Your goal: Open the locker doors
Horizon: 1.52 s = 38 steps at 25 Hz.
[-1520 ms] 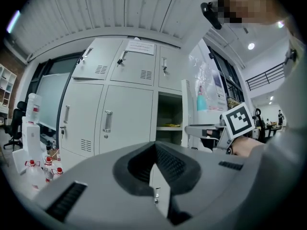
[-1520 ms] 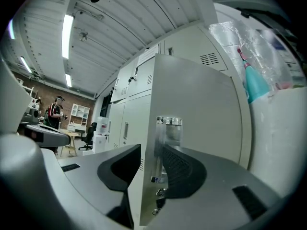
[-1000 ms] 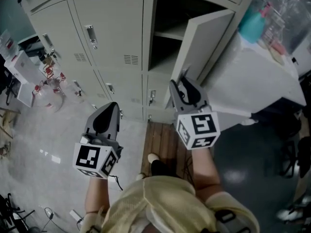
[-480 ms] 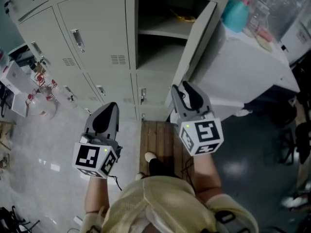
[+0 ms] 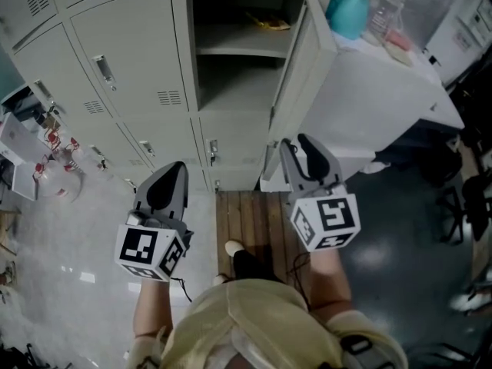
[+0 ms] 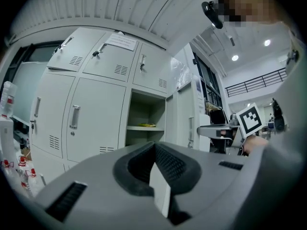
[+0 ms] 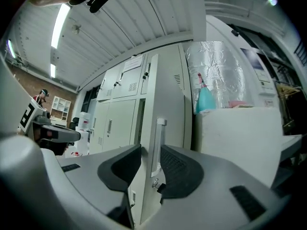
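At the pale grey metal lockers [image 5: 138, 60], one upper door [image 5: 296, 75] stands swung wide to the right.
Jaws of the left gripper [image 5: 171, 174] are seen closed tip to tip on nothing; those of the right gripper [image 5: 302, 146] are held apart, the door's handle [image 7: 156, 147] framed between them, contact not discernible. A yellow item [image 5: 269, 24] on the inner shelf [image 5: 238, 50] cannot be identified.

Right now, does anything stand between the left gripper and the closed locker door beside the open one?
Nothing visible does. The left gripper hangs short of the closed door, fingers together, with only open space between them. The door's handle shows unobstructed in the left gripper view.
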Motion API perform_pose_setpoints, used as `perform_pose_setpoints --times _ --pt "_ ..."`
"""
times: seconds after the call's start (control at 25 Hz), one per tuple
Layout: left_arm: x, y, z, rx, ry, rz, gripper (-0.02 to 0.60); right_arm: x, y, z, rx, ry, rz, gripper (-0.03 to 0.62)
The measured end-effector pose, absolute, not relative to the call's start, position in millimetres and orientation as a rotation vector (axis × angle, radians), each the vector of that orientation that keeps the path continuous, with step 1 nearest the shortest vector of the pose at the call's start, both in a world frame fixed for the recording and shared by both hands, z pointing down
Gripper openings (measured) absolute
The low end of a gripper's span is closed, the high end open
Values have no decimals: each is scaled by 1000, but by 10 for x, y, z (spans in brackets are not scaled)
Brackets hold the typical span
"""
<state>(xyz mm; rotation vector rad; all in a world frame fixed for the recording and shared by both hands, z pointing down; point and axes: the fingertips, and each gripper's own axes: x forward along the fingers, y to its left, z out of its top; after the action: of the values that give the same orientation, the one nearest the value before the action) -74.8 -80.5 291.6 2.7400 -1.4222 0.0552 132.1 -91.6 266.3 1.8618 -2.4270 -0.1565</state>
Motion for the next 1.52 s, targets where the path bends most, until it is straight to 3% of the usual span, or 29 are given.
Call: perform_pose_setpoints --times 0.88,1.52 --pt "-406 -870 2962 2782 -1307 56 -6 2049 -701 2718 2098 -2218 -122 121" --pt "-703 -772 2987 2714 -1410 54 -6 1428 -452 2347 1920 -2475 -184 121"
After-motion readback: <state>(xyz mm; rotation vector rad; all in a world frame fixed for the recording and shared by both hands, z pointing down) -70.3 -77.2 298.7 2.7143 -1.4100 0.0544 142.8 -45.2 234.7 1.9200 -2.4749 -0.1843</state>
